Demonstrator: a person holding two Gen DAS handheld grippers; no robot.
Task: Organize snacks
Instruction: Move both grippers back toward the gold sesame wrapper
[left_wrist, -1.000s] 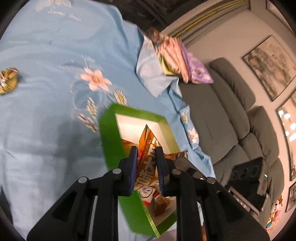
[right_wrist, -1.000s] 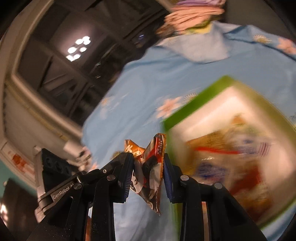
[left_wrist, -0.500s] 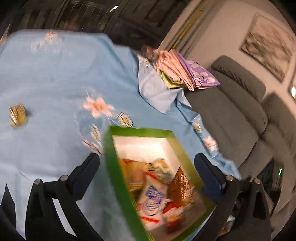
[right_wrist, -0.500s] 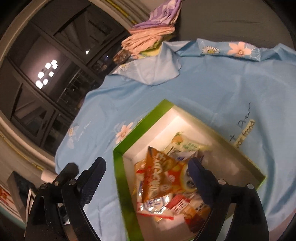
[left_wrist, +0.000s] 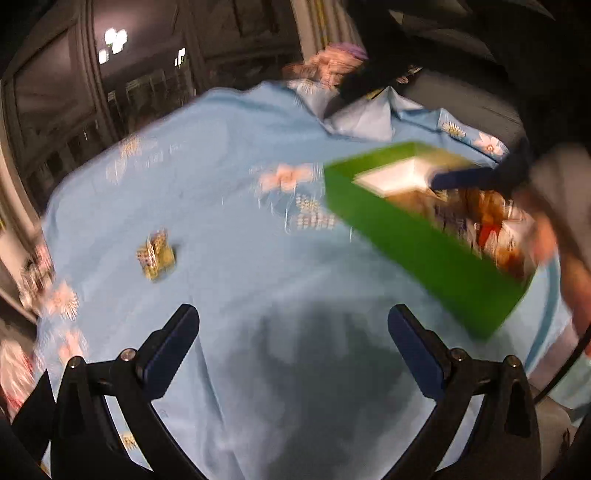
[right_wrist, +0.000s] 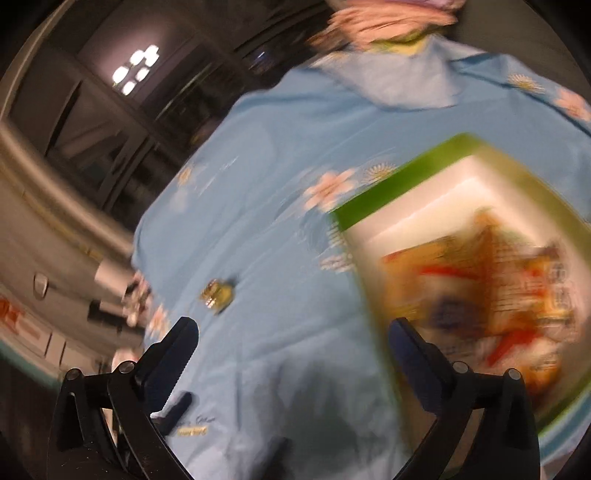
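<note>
A green box with a white inside holds several snack packets on the light blue flowered cloth; it also shows in the right wrist view, with the packets blurred. A small gold snack packet lies alone on the cloth to the left; it also shows in the right wrist view. My left gripper is open and empty above the cloth, left of the box. My right gripper is open and empty at the box's left edge. The right gripper's finger reaches over the box.
Folded pink and purple cloths sit at the far edge of the table. A grey sofa stands beyond. A shelf with small items is at the left. Both views are motion-blurred.
Both grippers have let go of their snack packets into the green box and opened wide. Both have since swung left, so the box now sits to the right.
</note>
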